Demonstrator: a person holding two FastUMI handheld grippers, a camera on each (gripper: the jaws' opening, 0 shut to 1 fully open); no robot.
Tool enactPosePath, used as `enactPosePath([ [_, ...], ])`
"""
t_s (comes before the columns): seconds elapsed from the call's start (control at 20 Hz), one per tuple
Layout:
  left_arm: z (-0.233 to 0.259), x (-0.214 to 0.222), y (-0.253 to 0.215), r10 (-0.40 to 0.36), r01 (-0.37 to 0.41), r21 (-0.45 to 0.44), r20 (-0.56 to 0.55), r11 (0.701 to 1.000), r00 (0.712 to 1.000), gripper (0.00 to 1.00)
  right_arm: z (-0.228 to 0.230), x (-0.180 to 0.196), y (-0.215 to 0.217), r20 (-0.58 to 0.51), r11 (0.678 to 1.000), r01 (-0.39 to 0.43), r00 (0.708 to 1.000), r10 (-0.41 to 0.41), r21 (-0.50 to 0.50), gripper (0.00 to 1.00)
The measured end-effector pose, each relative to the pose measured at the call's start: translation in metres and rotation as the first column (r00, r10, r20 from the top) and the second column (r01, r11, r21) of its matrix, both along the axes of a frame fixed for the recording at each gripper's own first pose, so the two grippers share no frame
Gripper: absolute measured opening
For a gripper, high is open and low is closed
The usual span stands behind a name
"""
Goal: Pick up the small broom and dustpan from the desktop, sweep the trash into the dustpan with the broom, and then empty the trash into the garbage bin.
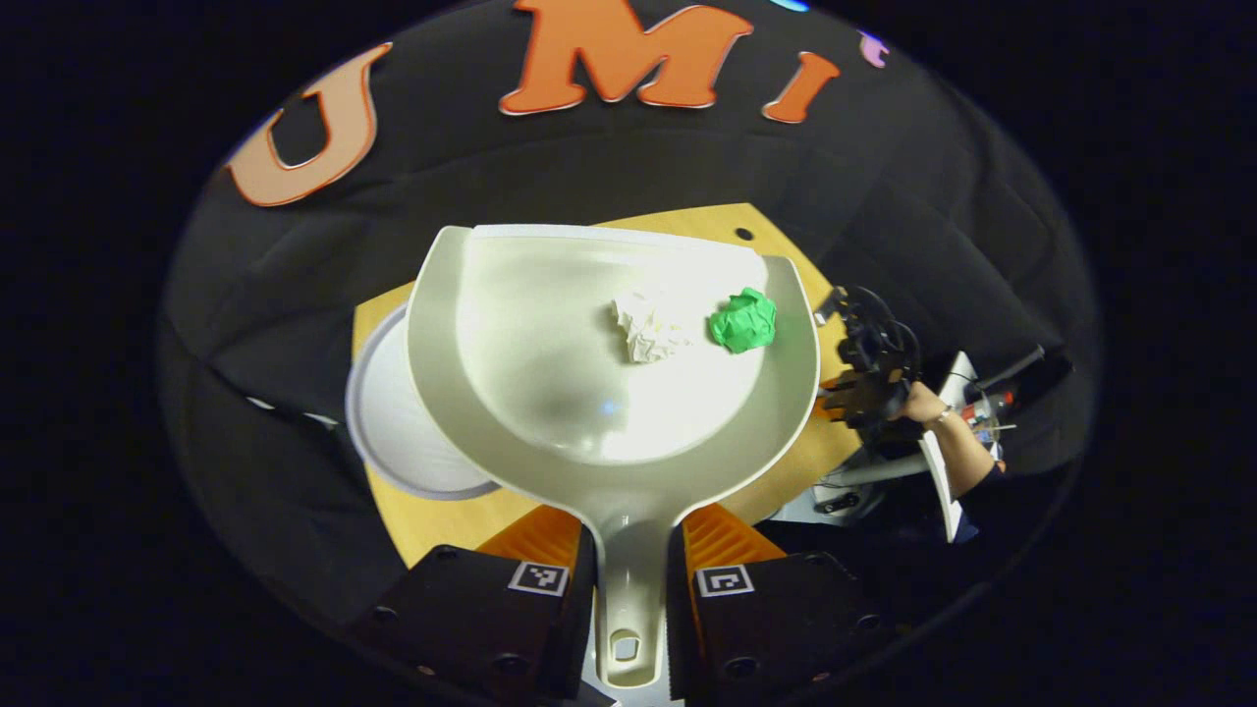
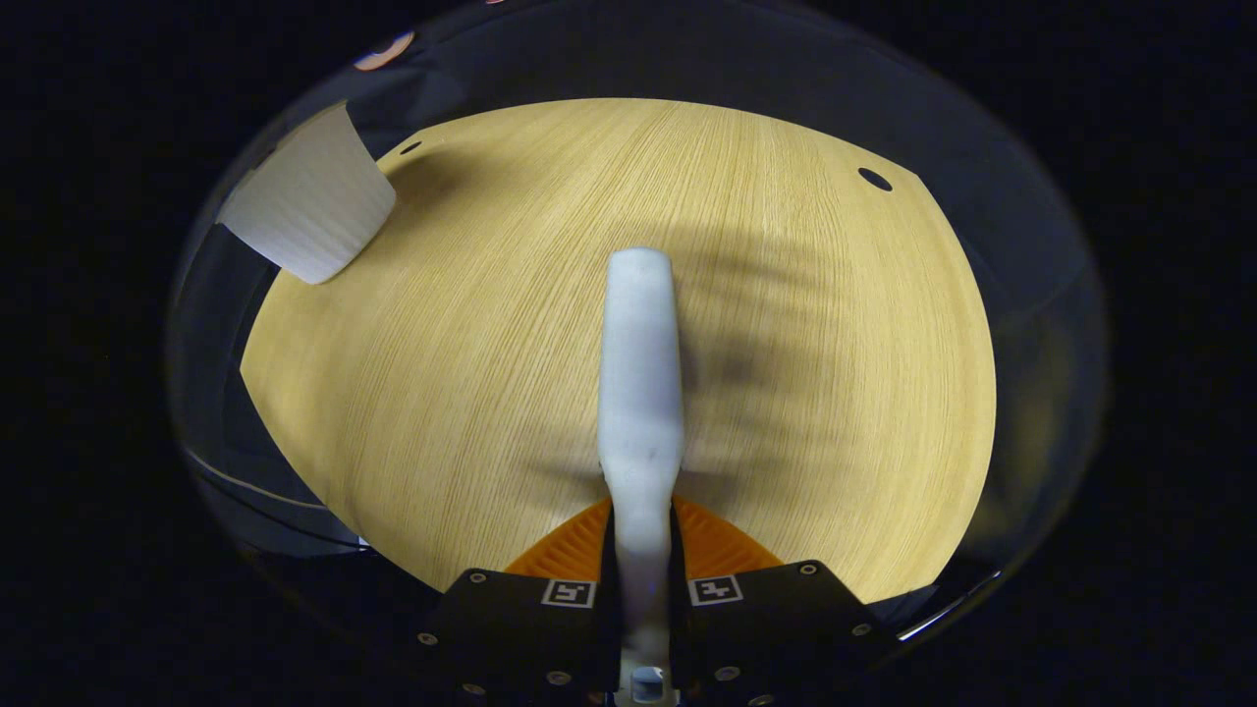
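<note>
Left gripper view: holding the dustpan (image 1: 589,393) by its handle, both fingers (image 1: 535,545) of the left gripper (image 1: 628,560) pressing on the handle's two sides. Carrying the pan raised above the desk (image 1: 442,520), its mouth pointing away from the camera. Keeping two pieces of trash inside, near the far lip: a crumpled white paper ball (image 1: 650,327) and, just beside it, a crumpled green paper ball (image 1: 744,320). Showing the garbage bin (image 1: 398,412) below and to the left, its white rim partly hidden under the pan's edge. Catching, off to the right, a hand (image 1: 918,403) with the other gripper.

Right gripper view: clamping the small broom (image 2: 640,373) between the closed fingers (image 2: 565,550) of the right gripper (image 2: 643,565), the pale shaft running forward over bare wooden desk; bristles not discernible. Spotting the ribbed white wall of the garbage bin (image 2: 314,211) at the upper left, well apart from the broom.

Judging the sweep done, with emptying in hand. Doing that well likely means: keeping the pan level or tipped slightly back until the far lip is fully over the bin's opening, since both balls are sitting close to the lip and could roll out early; then tilting the lip down slowly over the centre. Holding a firm squeeze on the handle to stop it twisting. Parking the broom aside, away from the bin.
</note>
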State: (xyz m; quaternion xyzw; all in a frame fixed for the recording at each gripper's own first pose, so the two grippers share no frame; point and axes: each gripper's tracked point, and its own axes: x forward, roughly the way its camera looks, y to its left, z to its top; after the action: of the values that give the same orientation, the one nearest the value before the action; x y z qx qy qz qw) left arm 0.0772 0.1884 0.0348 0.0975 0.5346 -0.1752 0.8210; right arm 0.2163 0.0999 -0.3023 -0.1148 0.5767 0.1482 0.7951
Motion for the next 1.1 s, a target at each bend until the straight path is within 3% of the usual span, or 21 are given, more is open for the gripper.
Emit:
enactPosePath([
  [0.15, -0.005, 0.009, 0.062, 0.062, -0.060, 0.126, -0.013, 0.990, 0.998, 0.33, 0.001, 0.002, 0.001, -0.002, 1.000, 0.000, 1.000, 0.000, 0.003, 0.19],
  [0.25, -0.006, 0.016, 0.100, 0.088, -0.087, 0.236, 0.007, 0.968, 0.996, 0.33, 0.002, 0.003, -0.001, 0.001, 1.000, 0.001, 1.000, -0.001, 0.003, 0.19],
  [0.5, -0.015, 0.037, 0.141, 0.014, -0.024, 0.464, 0.023, 0.885, 1.000, 0.33, 0.003, 0.014, 0.012, 0.004, 1.000, -0.001, 1.000, 0.001, -0.001, 0.19],
  [0.65, -0.017, 0.056, 0.153, -0.073, 0.068, 0.595, -0.015, 0.801, 0.997, 0.33, 0.005, 0.025, 0.022, 0.002, 1.000, 0.002, 1.000, -0.002, 0.000, 0.19],
  [0.85, -0.001, 0.072, 0.170, -0.209, 0.194, 0.755, -0.077, 0.627, 0.975, 0.33, 0.011, 0.045, 0.031, 0.004, 1.000, 0.015, 1.000, -0.015, 0.000, 0.19],
  [1.0, 0.002, 0.075, 0.168, -0.269, 0.263, 0.785, -0.127, 0.561, 0.955, 0.33, 0.017, 0.064, 0.039, 0.004, 1.000, 0.024, 1.000, -0.024, -0.003, 0.19],
  [1.1, 0.002, 0.077, 0.168, -0.293, 0.289, 0.795, -0.147, 0.534, 0.945, 0.33, 0.021, 0.080, 0.046, 0.007, 1.000, 0.030, 1.000, -0.030, -0.003, 0.19],
])
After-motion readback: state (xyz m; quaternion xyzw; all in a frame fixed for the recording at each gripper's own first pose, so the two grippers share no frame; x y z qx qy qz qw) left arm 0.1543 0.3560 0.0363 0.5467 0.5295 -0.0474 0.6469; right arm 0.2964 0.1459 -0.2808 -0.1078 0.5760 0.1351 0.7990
